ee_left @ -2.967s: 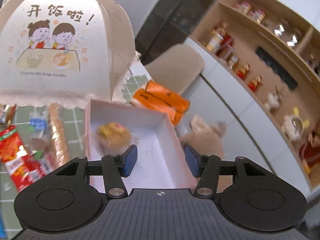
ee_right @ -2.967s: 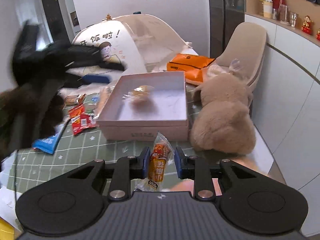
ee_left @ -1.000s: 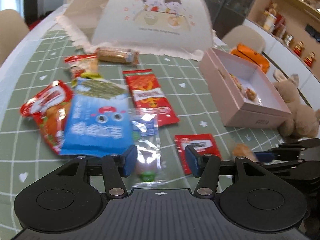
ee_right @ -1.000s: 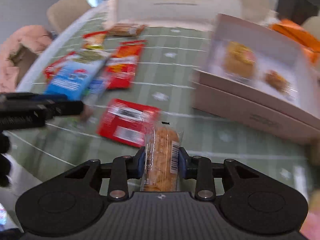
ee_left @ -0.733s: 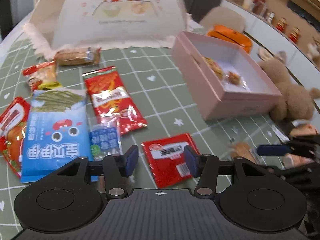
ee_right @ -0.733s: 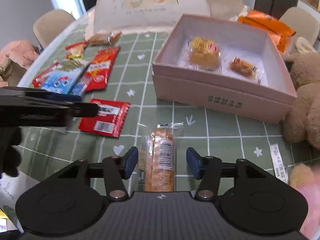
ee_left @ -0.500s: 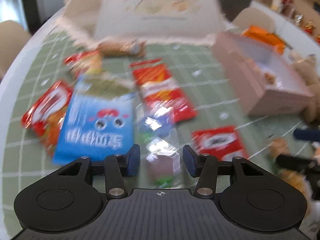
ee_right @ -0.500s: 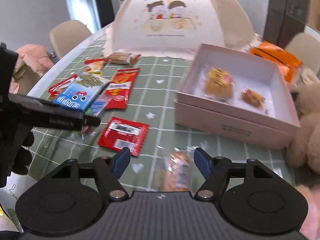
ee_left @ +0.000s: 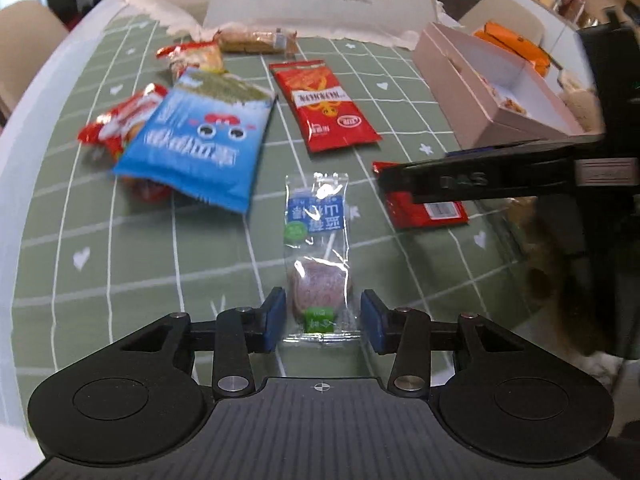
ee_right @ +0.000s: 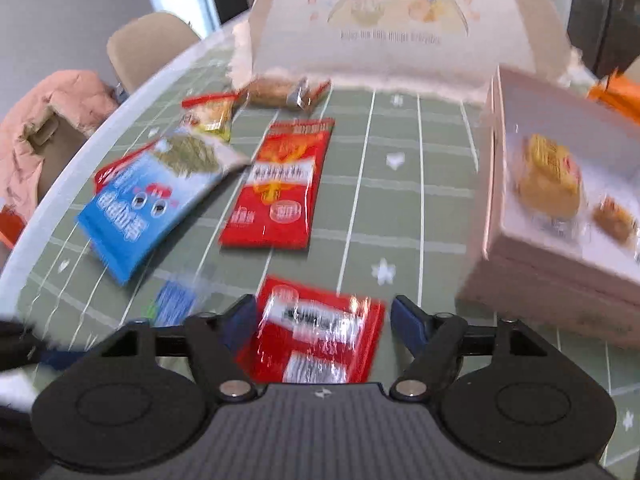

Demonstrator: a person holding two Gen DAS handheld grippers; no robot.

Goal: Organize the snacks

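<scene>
Here, a green checked tablecloth point(ee_left: 400, 92) strewn with snack packets is seen, with a pink box point(ee_left: 472, 80) at the upper right of the left wrist view and two wrapped cakes already visible inside it in the right wrist view. At the bottom centre of the left wrist view, a clear lollipop packet point(ee_left: 318, 248) is straddled by the left gripper point(ee_left: 323, 318); its long axis runs up the frame, in line with the fingers, and its lower end lies between jaws that are closing but not yet pressed on it. In the blurred right wrist view, a small red packet point(ee_right: 316, 332) is framed at the bottom centre by the right gripper point(ee_right: 323, 320), whose jaws are opening wide, clear of the wrapper. The lollipop packet is judged the nearer pick for the left hand, the box lying well apart to its upper right.
</scene>
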